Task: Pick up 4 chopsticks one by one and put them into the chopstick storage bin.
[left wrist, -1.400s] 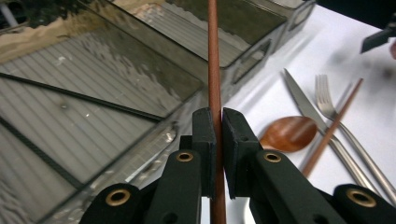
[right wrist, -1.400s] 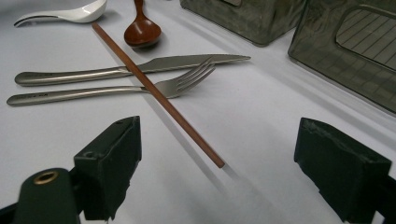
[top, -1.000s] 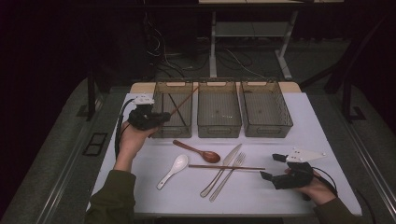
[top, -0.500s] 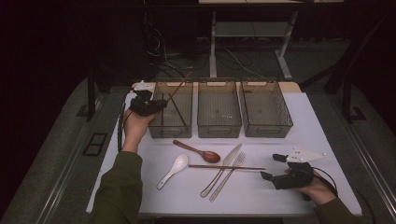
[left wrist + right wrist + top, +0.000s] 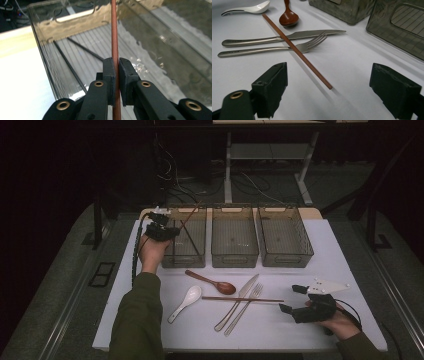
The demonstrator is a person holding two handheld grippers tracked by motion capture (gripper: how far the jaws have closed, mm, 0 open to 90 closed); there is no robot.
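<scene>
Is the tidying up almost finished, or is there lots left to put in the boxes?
Only just begun. The left bin already holds thin dark sticks. The left hand-held gripper pinches a brown chopstick over that bin. Left on the table: second chopstick, wooden spoon, white spoon, knife, fork. The right hand-held gripper rests open nearby.

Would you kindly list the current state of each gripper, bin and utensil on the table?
Left gripper: shut on brown chopstick, over left bin.
Right gripper: open, holding nothing.
Left bin: two black sticks inside.
Second chopstick: lying across knife and fork.
Wooden spoon, white spoon: flat on table.
</scene>
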